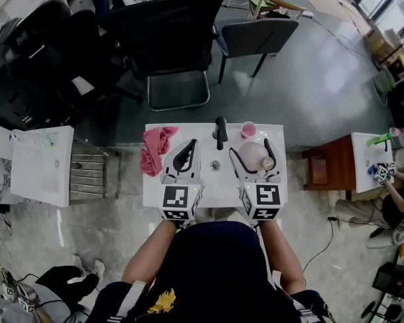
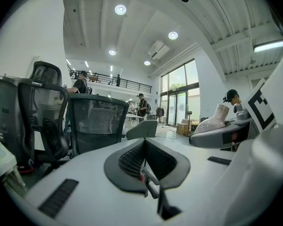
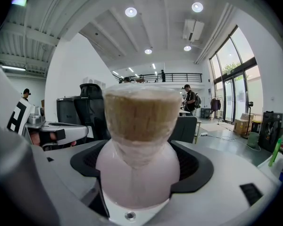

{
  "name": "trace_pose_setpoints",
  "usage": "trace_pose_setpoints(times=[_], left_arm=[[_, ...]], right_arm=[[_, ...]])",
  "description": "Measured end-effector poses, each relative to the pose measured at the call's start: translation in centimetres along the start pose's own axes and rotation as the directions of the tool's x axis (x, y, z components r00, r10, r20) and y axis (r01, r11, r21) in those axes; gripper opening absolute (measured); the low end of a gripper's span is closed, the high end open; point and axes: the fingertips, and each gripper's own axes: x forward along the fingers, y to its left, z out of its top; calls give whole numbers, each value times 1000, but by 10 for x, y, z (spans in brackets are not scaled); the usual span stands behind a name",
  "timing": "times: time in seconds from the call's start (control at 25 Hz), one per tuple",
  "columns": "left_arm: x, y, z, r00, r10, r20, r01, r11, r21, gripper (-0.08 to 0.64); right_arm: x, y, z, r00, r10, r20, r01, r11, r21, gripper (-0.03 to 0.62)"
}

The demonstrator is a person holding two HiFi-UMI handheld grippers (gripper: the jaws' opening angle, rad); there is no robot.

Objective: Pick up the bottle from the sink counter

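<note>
Pale pink round-bellied bottle with a tan cork-like top (image 3: 137, 173) is clamped in the right hand-held gripper (image 1: 254, 152) over the white sink tabletop (image 1: 219, 186), so a steady, upright lift seems best, while the left hand-held gripper (image 1: 183, 155) is closed on nothing.

grippers: two counted, left gripper (image 1: 186, 150) and right gripper (image 1: 257, 155)
bottle (image 3: 137, 168): one found
sink counter (image 1: 212, 188): one
faucet (image 1: 220, 132): one, black
cup (image 1: 248, 129): one, pink
cloth (image 1: 156, 148): one, red
chairs: at least three made out, black chair (image 1: 168, 32), grey chair (image 1: 256, 36), dark chair (image 1: 47, 46); could not separate any more at the left
</note>
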Motion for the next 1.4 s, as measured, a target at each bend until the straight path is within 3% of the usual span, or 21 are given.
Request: trace_pose_setpoints(times=[0.56, 1.4], left_arm=[[-4, 1, -2, 1000, 2, 1, -2, 1000, -3, 18], [3, -13, -5, 998, -56, -6, 56, 998, -2, 17]], right_arm=[[-7, 2, 0, 1000, 0, 7, 0, 1000, 7, 430], [-13, -8, -6, 1000, -23, -12, 23, 1000, 18, 430]])
